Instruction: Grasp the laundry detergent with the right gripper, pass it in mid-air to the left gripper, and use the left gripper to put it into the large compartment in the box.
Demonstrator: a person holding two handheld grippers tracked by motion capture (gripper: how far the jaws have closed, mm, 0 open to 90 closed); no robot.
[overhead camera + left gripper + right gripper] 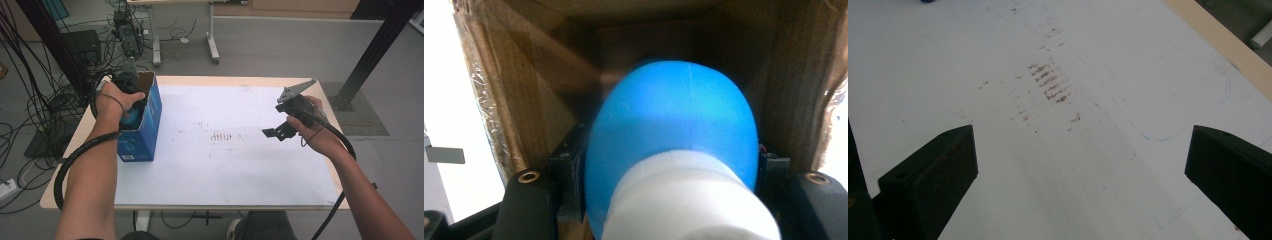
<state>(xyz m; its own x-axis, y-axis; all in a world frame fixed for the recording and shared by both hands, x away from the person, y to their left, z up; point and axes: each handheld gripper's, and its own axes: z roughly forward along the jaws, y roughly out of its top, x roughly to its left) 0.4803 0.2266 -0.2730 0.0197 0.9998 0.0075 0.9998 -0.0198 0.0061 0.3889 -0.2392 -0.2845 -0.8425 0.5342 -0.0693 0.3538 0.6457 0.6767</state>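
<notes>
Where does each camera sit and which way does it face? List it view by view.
High view: above the person's side, looking forward and down on the table; both forearms, left gripper in the blue box, right gripper.
Left gripper view: inside the cardboard box, jaws clamping a blue bottle with white cap.
Right gripper view: looks down at the stained white sheet; jaws apart.
Shared: the rust-coloured marks.

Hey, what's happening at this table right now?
A person works with a gripper in each hand. The left gripper is down inside the open blue box at the table's left, its jaws shut on a blue bottle with a white cap. The right gripper is held above the white table top, jaws open and empty.
</notes>
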